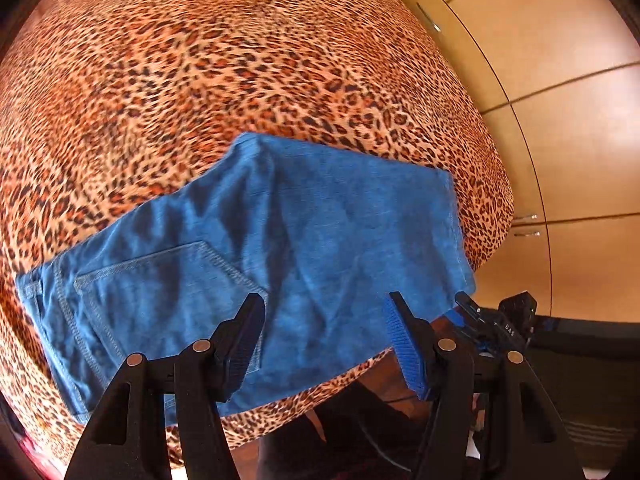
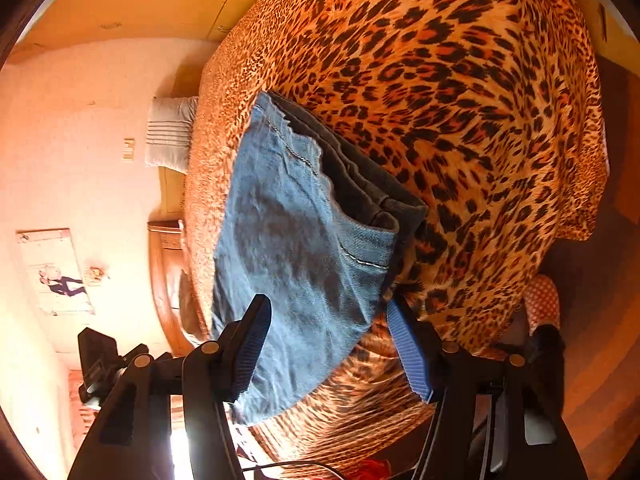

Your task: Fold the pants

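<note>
1. Pants: one pair of blue denim, already folded into a short stack, lying flat on the leopard-print bedspread near its front edge, close to the corner by the wooden wardrobe.
2. Long axis runs along that front edge, waistband and back pocket toward your left, open hems toward your right.
3. Left gripper: jaws spread wide, nothing held, hovering just above the stack's near edge.
4. Right gripper: jaws also apart, empty, at the hem end; looks clear of the cloth, but fisheye makes contact hard to judge.
5. Both are about equally near; each sits over its own end.
6. Count: 1 pants, 2 grippers, 1 pillow at the far edge.
</note>
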### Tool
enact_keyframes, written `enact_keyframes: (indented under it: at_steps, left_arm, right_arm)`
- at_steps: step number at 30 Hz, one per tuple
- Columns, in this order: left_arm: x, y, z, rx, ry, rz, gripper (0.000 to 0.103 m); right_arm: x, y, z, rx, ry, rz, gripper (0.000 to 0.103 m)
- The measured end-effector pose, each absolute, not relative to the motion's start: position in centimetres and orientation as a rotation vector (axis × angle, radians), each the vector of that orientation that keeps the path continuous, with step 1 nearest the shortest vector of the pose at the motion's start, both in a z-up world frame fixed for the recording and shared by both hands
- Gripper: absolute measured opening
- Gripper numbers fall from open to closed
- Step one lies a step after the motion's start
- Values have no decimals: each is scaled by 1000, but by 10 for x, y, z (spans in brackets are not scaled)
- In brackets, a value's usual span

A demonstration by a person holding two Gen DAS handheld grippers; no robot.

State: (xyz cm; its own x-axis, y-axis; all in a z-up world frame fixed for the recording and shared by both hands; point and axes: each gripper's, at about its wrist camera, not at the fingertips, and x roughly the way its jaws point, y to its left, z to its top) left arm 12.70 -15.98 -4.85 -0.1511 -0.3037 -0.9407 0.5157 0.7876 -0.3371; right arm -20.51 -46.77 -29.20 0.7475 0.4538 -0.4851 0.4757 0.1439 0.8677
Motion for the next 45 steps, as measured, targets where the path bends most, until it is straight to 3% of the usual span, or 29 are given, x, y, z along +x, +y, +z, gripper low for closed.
enact_keyframes:
  at_steps: [2, 4, 9, 12, 18, 24, 31, 32, 33, 37, 38, 41, 43, 44, 45]
  left_arm:
    - [127, -202, -54, 285, 1564, -758, 61]
    - [128, -248, -62, 401, 1546, -789, 61]
    - [123, -348, -82, 677, 1462, -861, 61]
    - [128, -400, -101, 797, 1421, -879, 61]
    - [143, -481, -158, 964, 1473, -995, 62]
    - [143, -524, -216, 1173, 1614, -1240, 61]
    - [137, -538, -265, 1412, 1653, -1386, 62]
    - [138, -539, -269, 1411, 1662, -1404, 63]
    - [139, -540, -270, 1390, 1675, -1441, 73]
    - [137, -537, -278, 1311, 1706, -1541, 90]
    - [132, -536, -277, 1296, 1715, -1564, 90]
    - [110, -528, -278, 1269, 1796, -1662, 73]
    - [86, -520, -284, 1403, 1685, -1705, 71]
    - [82, -518, -289, 1450, 1638, -1700, 63]
    - [83, -521, -289, 1415, 1661, -1708, 64]
  right_arm:
    - [-203, -467, -296, 1488, 781, -7, 66]
    - [-205, -468, -300, 1544, 723, 31, 76]
    - [-211, -470, -314, 1651, 561, 153, 77]
    - [-199, -469, -311, 1608, 561, 153, 77]
    - [-216, -463, -328, 1672, 464, 114, 74]
    - [-225, -458, -339, 1696, 400, 108, 74]
    - [-257, -456, -356, 1747, 326, 71, 74]
    - [-259, -454, -358, 1756, 309, 68, 74]
    - [-263, -451, -361, 1766, 289, 67, 74]
    - [-277, -444, -372, 1821, 202, 56, 74]
    - [-278, -443, -374, 1829, 190, 62, 74]
    - [-279, -445, -377, 1846, 174, 72, 74]
    - [-279, -445, -379, 1848, 181, 65, 74]
    - [-280, -446, -379, 1848, 183, 65, 74]
    - [-279, -445, -381, 1846, 185, 62, 74]
